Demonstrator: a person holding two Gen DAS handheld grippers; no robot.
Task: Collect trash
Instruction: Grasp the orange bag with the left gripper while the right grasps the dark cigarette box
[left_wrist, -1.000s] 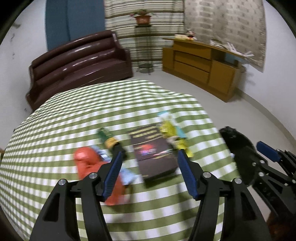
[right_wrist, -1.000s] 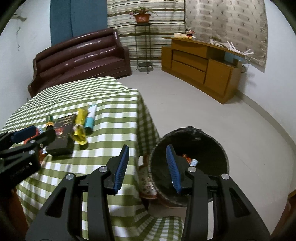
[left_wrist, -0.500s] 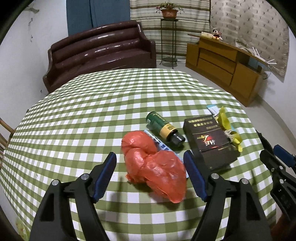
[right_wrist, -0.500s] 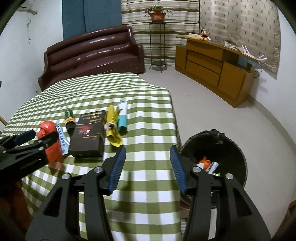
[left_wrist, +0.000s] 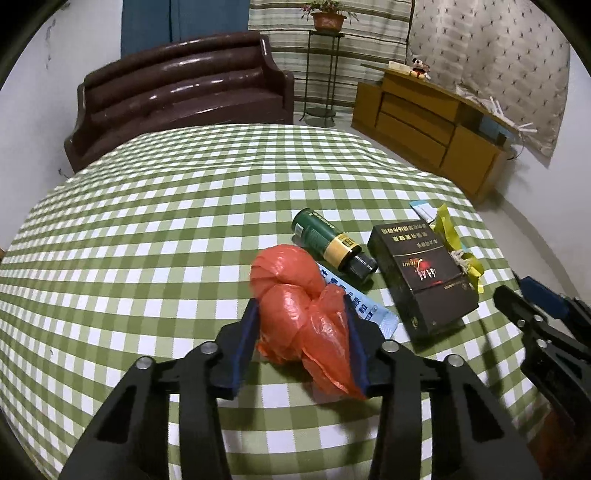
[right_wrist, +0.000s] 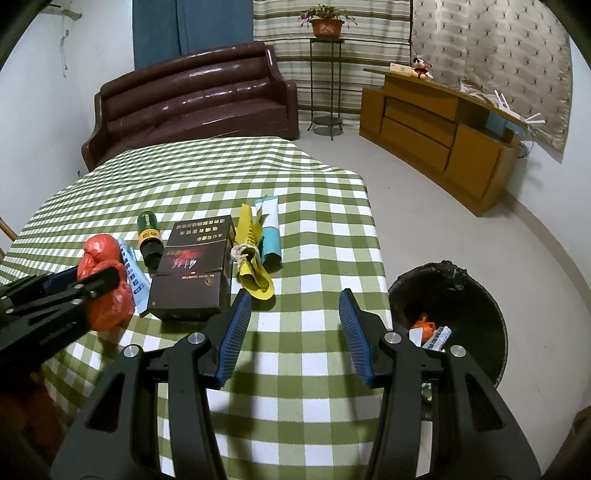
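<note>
Left hand-held gripper (left_wrist: 301, 338) closing on red bag (left_wrist: 295, 295).
Wider a moment ago, jaws now flank it; pickup under way. Right hand-held gripper (right_wrist: 290, 332) released, bin (right_wrist: 476, 295) at three o'clock.

free: cloth (left_wrist: 166, 221) left | blocked: bottle (left_wrist: 330, 243), box (left_wrist: 421, 280) right

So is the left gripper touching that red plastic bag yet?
Touching. In the left wrist view both blue pads of the closing left gripper sit against the sides of the red plastic bag.

Dark box (left_wrist: 421, 277): gold print upside down, not legible.
</note>
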